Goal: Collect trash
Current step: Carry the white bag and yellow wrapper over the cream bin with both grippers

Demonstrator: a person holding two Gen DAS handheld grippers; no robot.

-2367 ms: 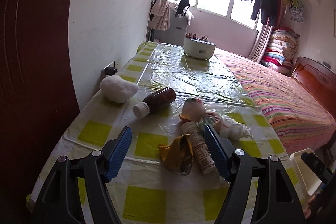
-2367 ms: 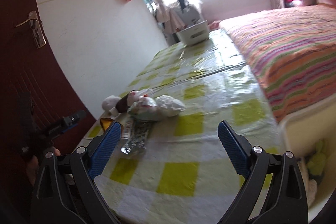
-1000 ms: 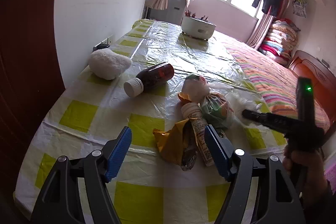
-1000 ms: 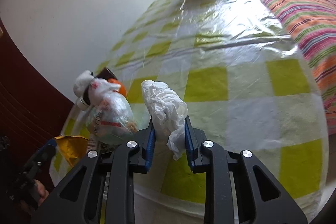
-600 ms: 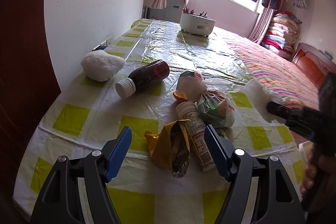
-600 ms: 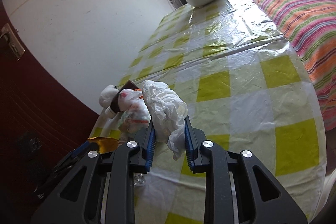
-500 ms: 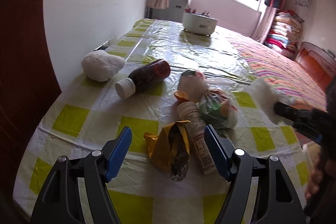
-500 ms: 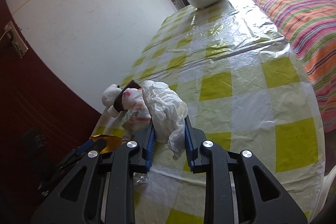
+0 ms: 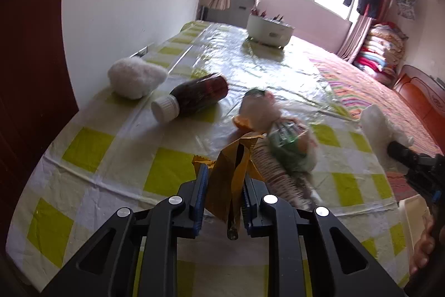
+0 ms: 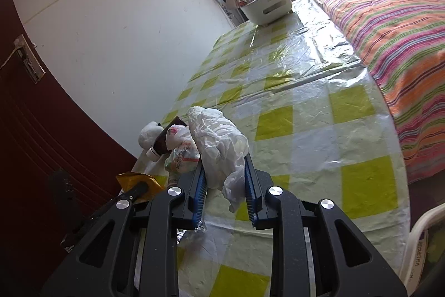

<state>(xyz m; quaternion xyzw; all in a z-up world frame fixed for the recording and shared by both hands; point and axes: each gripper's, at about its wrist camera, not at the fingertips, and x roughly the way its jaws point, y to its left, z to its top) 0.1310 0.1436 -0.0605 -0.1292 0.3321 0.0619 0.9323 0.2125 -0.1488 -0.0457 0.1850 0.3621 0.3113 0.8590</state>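
Here the left gripper (image 9: 222, 191) has its jaws closing around a crumpled yellow wrapper (image 9: 230, 171), whose foil stands up between the blue pads (image 9: 200, 194) and pokes out above and below them. Just beyond the jaws and to their right, a bagged bundle of trash (image 9: 292, 146) lies on a printed bottle (image 9: 281, 180) that runs back toward the gripper's right finger. Farther out, a pale knotted bag (image 9: 257, 110) sits against an orange scrap. Ahead and to the left of the jaws a brown bottle with a white cap (image 9: 192, 99) lies on its side, and beyond it, near the wall, rests a white fluffy lump (image 9: 135, 78). All of it lies on the yellow-checked tablecloth (image 9: 91, 146). At the far end of the table stands a white basin (image 9: 268, 32).

The right gripper (image 10: 224, 180) is pinching a crumpled white plastic bag (image 10: 219, 146); its jaws stand pressed against the bag's sides, the bulk billowing above the pads and a tail hanging below. From the left wrist view, that bag (image 9: 381, 127) is held off the table's right edge, over the striped bedspread (image 9: 389, 91). Left of the right jaws, the trash pile is partly hidden behind the bag, and the wrapper (image 10: 139, 181) shows in the other gripper's tip.
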